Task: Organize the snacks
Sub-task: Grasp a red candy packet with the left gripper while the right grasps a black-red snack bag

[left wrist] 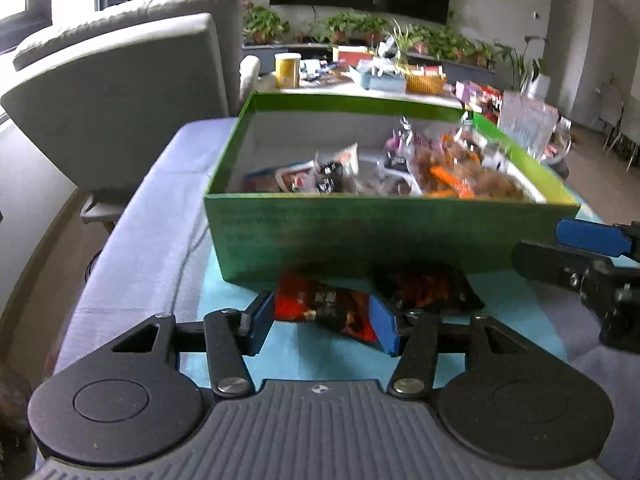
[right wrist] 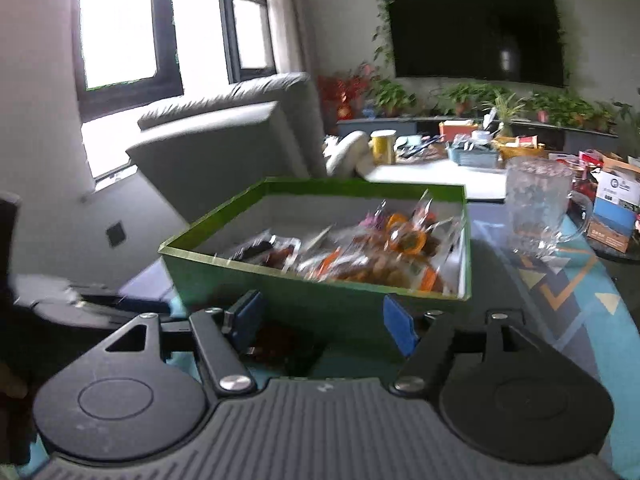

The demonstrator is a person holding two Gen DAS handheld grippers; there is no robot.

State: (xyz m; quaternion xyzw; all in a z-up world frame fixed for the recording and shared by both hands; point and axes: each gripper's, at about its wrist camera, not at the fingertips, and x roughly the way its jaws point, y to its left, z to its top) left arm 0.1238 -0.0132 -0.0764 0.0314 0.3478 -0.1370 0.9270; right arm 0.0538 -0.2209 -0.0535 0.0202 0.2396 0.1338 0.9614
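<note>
**operator:** closing on the red and black foil snack packet (left wrist: 320, 312) is the step in hand, by my reading. the left gripper (left wrist: 322, 326) has its blue pads standing apart, one on each side of the packet, and neither pad looks pressed onto it. the packet lies flat on the teal patterned table cloth (left wrist: 304, 356), just in front of the near wall of the green cardboard box (left wrist: 360, 232).

**reviewer:** procedure: keep the pads low and level with the cloth, centre the packet between them, then close on its middle, not on a loose corner. foil should crumple and slip, so a gentle squeeze is advised.

**operator:** a second dark snack packet (left wrist: 428, 286) lies beside it, touching or nearly touching the box wall. the right gripper (right wrist: 324, 324) points toward that one, jaws apart, nothing clamped.

**reviewer:** pose?

**operator:** both grippers pitch downward toward the table edge, the left more steeply. the right one shows at the right edge of the left view, well clear of the left pads.

**reviewer:** destination?

**operator:** the box interior already holds mixed wrapped snacks (left wrist: 440, 168); its left part is bare. beyond it stands a clear glass mug (right wrist: 536, 208).
</note>
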